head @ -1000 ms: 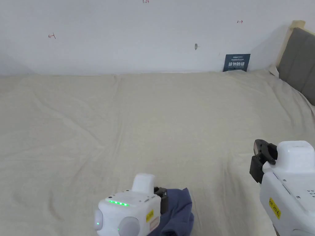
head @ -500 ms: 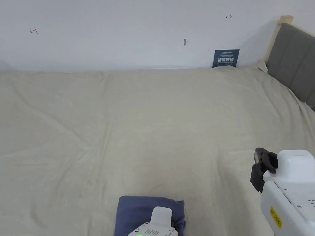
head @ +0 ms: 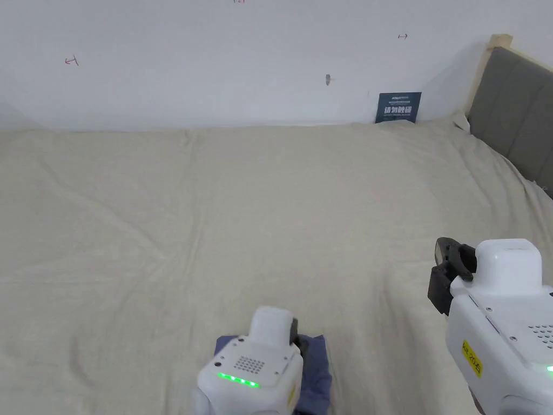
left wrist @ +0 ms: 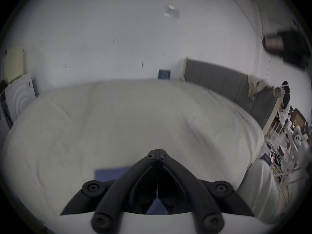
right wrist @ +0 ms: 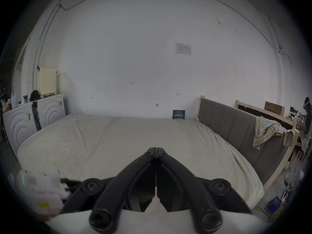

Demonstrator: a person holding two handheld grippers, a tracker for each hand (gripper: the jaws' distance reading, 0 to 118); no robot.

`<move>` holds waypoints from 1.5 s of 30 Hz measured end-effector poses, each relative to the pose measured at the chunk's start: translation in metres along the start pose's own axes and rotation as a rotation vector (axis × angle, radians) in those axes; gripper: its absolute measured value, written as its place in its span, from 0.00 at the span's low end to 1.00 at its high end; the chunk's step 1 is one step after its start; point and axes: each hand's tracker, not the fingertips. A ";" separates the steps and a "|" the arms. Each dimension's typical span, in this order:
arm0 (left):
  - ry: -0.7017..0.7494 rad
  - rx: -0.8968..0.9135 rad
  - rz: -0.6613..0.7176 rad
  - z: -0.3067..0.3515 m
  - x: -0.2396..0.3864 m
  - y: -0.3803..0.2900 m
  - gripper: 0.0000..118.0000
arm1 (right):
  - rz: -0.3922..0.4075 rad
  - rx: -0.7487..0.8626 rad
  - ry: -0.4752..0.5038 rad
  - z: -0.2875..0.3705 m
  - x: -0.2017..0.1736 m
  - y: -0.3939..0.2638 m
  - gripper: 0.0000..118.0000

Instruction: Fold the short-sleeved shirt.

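Shirt (head: 316,373), folded blue, lies on the bed (head: 270,216) under the left claw (left wrist: 157,155); both claws closed, empty.

A folded blue shirt (head: 316,373) lies on the beige-sheeted bed (head: 270,216).

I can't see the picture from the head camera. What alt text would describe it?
A small folded blue shirt lies at the near edge of a wide bed covered in a beige sheet, partly hidden behind the white left gripper. The right gripper hangs over the sheet to the right, apart from the shirt; a white wall stands behind.
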 end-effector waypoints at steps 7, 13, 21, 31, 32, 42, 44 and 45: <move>0.129 0.216 0.002 0.068 -0.044 0.072 0.00 | 0.004 0.082 0.034 0.012 -0.023 0.017 0.00; 0.242 0.338 -0.024 0.108 -0.083 0.098 0.00 | 0.014 0.133 0.041 0.016 -0.039 0.028 0.00; 0.368 0.403 -0.041 0.144 -0.119 0.095 0.00 | 0.017 0.170 0.031 0.016 -0.050 0.031 0.00; 0.432 0.404 0.002 0.155 -0.138 0.087 0.00 | 0.025 0.167 0.043 0.012 -0.057 0.030 0.00; 0.437 0.404 -0.003 0.155 -0.138 0.087 0.00 | 0.026 0.166 0.044 0.012 -0.057 0.030 0.00; 0.418 0.396 0.012 0.155 -0.136 0.084 0.00 | 0.017 0.091 0.086 -0.007 -0.068 0.002 0.00; 0.416 0.391 0.009 0.155 -0.136 0.083 0.00 | 0.007 0.039 0.115 -0.017 -0.077 -0.019 0.00; 0.413 0.389 0.011 0.155 -0.137 0.083 0.00 | 0.004 0.007 0.127 -0.021 -0.080 -0.029 0.00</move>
